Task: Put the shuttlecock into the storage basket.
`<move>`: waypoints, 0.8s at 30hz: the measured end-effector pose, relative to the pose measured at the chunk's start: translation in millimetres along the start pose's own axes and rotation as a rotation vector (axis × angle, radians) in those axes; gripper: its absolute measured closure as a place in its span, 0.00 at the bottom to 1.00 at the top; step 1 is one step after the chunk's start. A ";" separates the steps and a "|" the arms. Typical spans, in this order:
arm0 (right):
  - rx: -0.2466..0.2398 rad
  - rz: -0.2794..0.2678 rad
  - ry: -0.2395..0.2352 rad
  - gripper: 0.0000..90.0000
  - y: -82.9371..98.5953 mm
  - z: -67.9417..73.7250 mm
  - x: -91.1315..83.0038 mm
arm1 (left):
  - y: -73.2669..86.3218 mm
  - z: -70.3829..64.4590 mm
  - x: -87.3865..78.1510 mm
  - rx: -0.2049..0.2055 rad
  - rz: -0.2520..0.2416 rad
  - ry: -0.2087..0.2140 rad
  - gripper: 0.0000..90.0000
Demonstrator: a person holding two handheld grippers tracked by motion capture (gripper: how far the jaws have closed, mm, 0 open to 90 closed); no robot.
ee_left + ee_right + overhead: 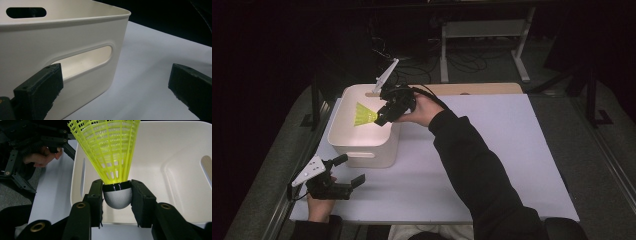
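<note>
Dark floor and cables surround a white table (492,165) with a cream bin (362,147) standing near its far left corner. From the high view, the right gripper (381,119) reaches over the bin's right rim, a yellow shuttlecock (362,116) at its tip above the bin's hollow. The right gripper view adds the detail: both black jaws press the shuttlecock's grey rounded cork (117,198) from either side, the yellow mesh skirt (107,147) fanning away over the bin's interior (175,170). The left gripper (352,172) rests at the table's near left edge, just beside the bin; its own view shows jaws spread wide with nothing between them, facing the bin's handle slot (85,61).
</note>
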State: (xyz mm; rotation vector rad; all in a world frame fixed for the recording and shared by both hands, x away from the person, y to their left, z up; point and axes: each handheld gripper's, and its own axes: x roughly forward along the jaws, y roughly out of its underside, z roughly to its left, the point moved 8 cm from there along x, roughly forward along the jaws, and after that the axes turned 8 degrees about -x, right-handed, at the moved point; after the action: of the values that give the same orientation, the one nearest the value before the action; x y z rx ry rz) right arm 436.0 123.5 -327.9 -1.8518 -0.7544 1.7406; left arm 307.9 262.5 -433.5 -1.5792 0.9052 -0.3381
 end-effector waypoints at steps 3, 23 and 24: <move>0.004 -0.001 -0.007 0.69 0.6 0.6 4.3 | 0.0 -0.2 -0.1 0.001 -0.001 0.002 0.00; 0.020 0.016 -0.051 0.69 11.7 2.7 34.9 | -0.1 -0.3 -0.2 0.001 -0.001 0.003 0.00; 0.024 0.017 -0.054 0.69 12.2 2.6 36.3 | -0.1 -0.3 -0.2 0.001 -0.001 0.003 0.00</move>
State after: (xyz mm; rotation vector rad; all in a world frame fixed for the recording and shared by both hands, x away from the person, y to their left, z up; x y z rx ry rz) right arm 435.5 139.4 -362.9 -1.8073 -0.7378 1.8084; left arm 307.6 262.4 -433.3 -1.5787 0.9068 -0.3418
